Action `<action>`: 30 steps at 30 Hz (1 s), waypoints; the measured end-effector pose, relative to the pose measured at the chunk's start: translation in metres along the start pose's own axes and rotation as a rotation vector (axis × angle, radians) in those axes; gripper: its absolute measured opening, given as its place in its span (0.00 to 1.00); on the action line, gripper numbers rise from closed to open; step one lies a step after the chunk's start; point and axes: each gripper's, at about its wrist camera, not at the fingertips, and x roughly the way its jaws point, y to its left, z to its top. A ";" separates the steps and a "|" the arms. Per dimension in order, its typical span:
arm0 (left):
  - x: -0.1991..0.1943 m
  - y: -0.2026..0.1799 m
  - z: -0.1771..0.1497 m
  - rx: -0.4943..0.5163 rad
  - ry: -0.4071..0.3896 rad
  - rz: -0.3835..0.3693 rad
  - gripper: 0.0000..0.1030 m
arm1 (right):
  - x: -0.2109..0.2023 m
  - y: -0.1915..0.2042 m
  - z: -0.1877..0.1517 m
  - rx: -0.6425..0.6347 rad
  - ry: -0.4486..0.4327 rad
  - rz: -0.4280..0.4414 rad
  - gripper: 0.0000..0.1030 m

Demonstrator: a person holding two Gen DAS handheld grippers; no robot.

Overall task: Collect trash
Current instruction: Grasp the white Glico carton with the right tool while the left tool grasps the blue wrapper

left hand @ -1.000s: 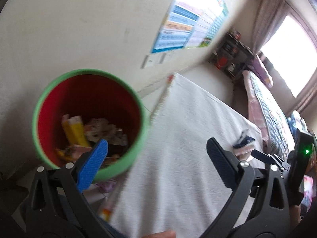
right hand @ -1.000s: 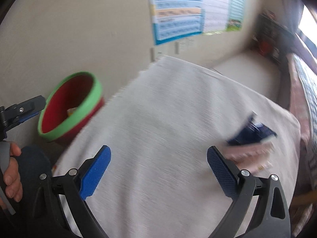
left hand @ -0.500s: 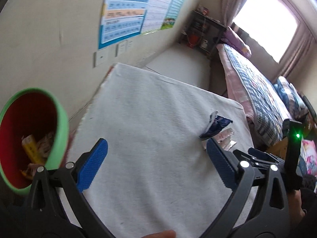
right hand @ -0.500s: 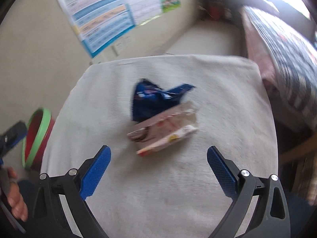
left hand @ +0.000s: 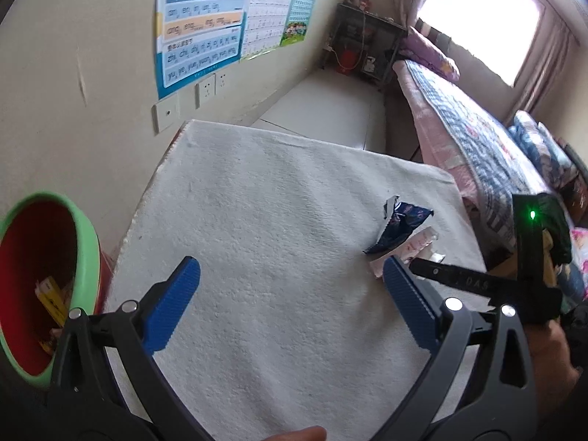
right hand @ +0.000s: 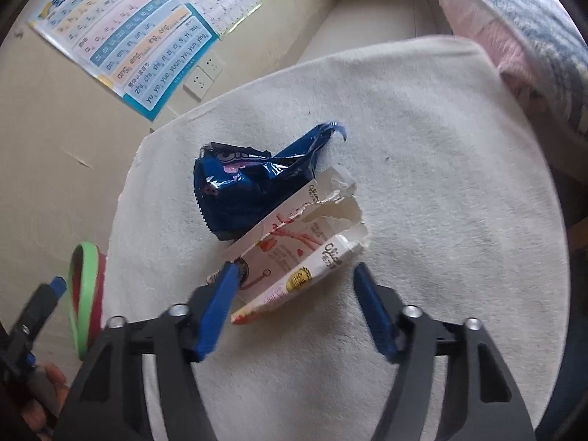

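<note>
Your right tool [right hand: 294, 286] has dropped onto the torn snack box [right hand: 294, 253], jaws narrower but apart. The blue wrapper [right hand: 242, 191] touches the box; your left tool [left hand: 290, 294] stays spread beside the bin [left hand: 47, 279].

A home bedroom. Shown by a quilted bed [left hand: 474, 139] under a curtained window [left hand: 481, 18]. Also a child's learning poster [left hand: 200, 29] on the wall.

White fuzzy cloth [left hand: 279, 220] covers the table right under the grippers. Ahead and left, a pinyin chart [left hand: 200, 25] hangs on the beige wall, wall sockets [left hand: 211, 88] just below it. Off to the right, a bed with a patterned quilt [left hand: 474, 139], a bright window [left hand: 481, 14] and a dark shelf [left hand: 364, 44] in the far corner.
</note>
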 end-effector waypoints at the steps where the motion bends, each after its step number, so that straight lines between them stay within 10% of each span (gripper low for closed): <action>1: 0.003 -0.001 0.001 0.006 0.006 -0.001 0.95 | 0.003 -0.001 0.001 0.008 0.013 0.013 0.40; 6: 0.023 -0.012 0.009 0.034 0.038 -0.029 0.95 | 0.003 -0.002 0.005 0.001 0.032 0.012 0.11; 30: 0.150 -0.070 0.032 0.114 0.232 -0.122 0.94 | -0.032 -0.038 0.026 -0.048 -0.065 -0.062 0.11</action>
